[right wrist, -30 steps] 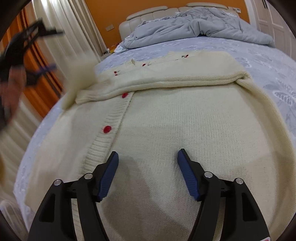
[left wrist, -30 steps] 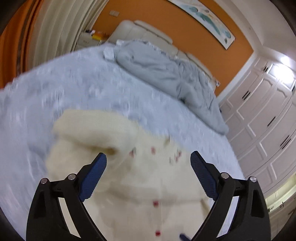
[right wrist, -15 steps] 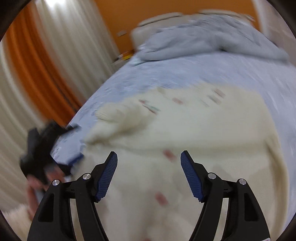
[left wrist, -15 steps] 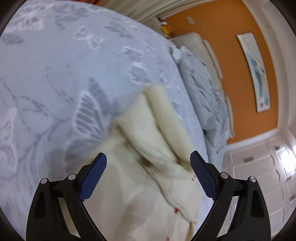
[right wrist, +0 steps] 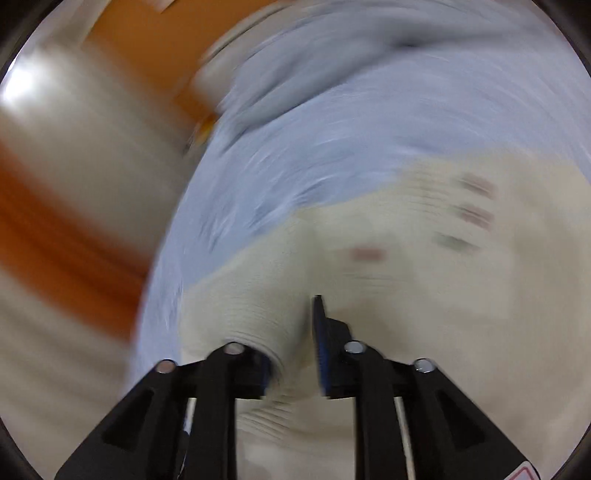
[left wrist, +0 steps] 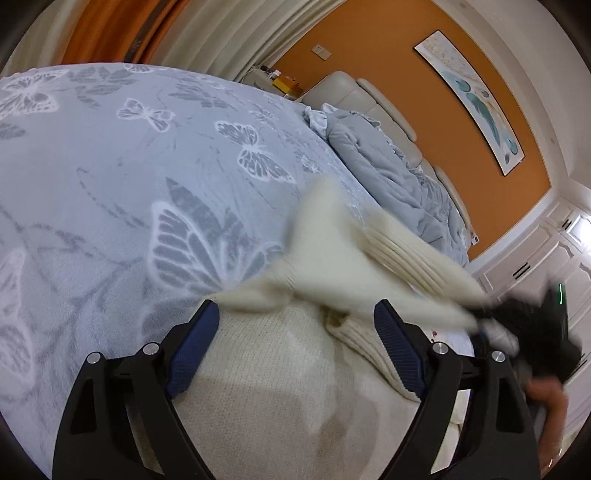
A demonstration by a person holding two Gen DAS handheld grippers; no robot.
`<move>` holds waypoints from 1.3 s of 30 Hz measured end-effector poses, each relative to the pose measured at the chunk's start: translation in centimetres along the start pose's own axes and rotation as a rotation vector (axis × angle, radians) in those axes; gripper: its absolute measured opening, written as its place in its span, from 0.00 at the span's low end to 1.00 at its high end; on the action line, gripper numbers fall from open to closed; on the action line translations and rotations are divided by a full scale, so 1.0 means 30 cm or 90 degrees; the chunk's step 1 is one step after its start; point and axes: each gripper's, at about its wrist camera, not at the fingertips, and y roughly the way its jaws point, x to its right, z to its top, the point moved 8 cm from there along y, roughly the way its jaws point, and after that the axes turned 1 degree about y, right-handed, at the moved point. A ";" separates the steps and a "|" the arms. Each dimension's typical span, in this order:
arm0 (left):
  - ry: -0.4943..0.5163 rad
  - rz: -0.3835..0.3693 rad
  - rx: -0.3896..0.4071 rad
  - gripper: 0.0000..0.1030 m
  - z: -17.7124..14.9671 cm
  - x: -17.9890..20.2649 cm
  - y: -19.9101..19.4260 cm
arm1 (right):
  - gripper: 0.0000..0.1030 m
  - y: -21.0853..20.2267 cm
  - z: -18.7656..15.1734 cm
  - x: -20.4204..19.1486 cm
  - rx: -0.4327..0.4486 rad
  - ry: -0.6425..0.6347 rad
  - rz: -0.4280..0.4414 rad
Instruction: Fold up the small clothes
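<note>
It was a home bedroom: a bed [left wrist: 110, 155] with duvet [left wrist: 388, 173], padded headboard [left wrist: 369, 99], curtains [left wrist: 221, 33] and wardrobes [left wrist: 546, 251].

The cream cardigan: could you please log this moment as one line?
left gripper: open, above cream cardigan | right gripper: shut on cardigan fold | surface: bed

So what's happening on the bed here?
A person with a gripper in each hand is folding a cream knit cardigan on the butterfly-print bedspread. The right gripper is shut on a bunched fold of the knit, mid-swing and blurred. The left gripper hovers open over the cardigan, holding nothing.
</note>
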 end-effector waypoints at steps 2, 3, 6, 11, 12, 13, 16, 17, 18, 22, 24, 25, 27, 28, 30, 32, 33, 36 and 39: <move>0.006 0.003 -0.003 0.85 0.005 0.004 0.014 | 0.47 -0.016 -0.077 0.137 -0.026 0.000 -0.039; 0.005 0.002 -0.003 0.85 0.005 0.004 0.012 | 0.45 -0.027 -0.101 0.160 -0.026 -0.005 -0.027; 0.000 0.003 -0.009 0.85 0.007 -0.001 0.015 | 0.54 -0.077 -0.113 0.156 0.000 -0.046 -0.033; -0.086 -0.021 -0.051 0.86 0.016 0.045 -0.024 | 0.66 -0.079 -0.010 0.117 0.025 -0.082 -0.073; -0.117 -0.030 -0.060 0.88 0.014 0.058 -0.024 | 0.66 -0.083 0.008 0.119 0.025 -0.062 -0.066; -0.162 -0.041 -0.078 0.93 0.008 0.070 -0.009 | 0.67 -0.101 0.013 0.125 0.028 -0.043 -0.063; -0.297 -0.048 -0.150 0.93 -0.029 0.071 0.085 | 0.75 -0.127 0.084 0.172 0.058 0.031 -0.066; -0.309 -0.037 -0.151 0.92 -0.027 0.067 0.098 | 0.78 -0.126 0.088 0.188 0.052 0.042 -0.076; -0.315 -0.011 -0.146 0.92 -0.020 0.060 0.116 | 0.78 -0.107 0.095 0.202 0.035 0.052 -0.088; -0.294 0.002 -0.118 0.24 0.040 0.057 0.133 | 0.21 -0.074 0.118 0.219 0.010 0.033 -0.074; -0.286 -0.014 -0.094 0.11 0.088 0.049 0.119 | 0.02 -0.131 0.147 0.142 0.034 0.019 0.043; -0.267 -0.025 -0.070 0.10 0.125 0.047 0.094 | 0.02 -0.194 0.169 0.110 0.073 0.009 0.102; -0.243 -0.046 -0.035 0.11 0.166 0.036 0.049 | 0.02 -0.327 0.204 0.095 0.151 -0.025 0.124; -0.226 -0.042 -0.038 0.12 0.159 0.012 0.041 | 0.04 -0.338 0.195 0.147 0.156 -0.025 0.082; -0.213 -0.028 -0.080 0.18 0.089 -0.054 0.066 | 0.10 -0.298 0.146 0.251 0.100 -0.008 0.001; -0.217 -0.035 -0.091 0.14 0.032 -0.109 0.075 | 0.10 -0.250 0.083 0.316 0.038 0.035 -0.010; -0.192 -0.048 -0.070 0.14 0.027 -0.115 0.060 | 0.10 -0.235 0.070 0.321 0.019 0.043 -0.009; -0.127 -0.052 -0.037 0.14 0.016 -0.110 0.043 | 0.32 -0.217 0.117 0.281 0.044 0.016 -0.031; -0.127 -0.059 -0.026 0.15 0.012 -0.115 0.040 | 0.86 -0.166 0.186 0.213 0.072 -0.031 -0.064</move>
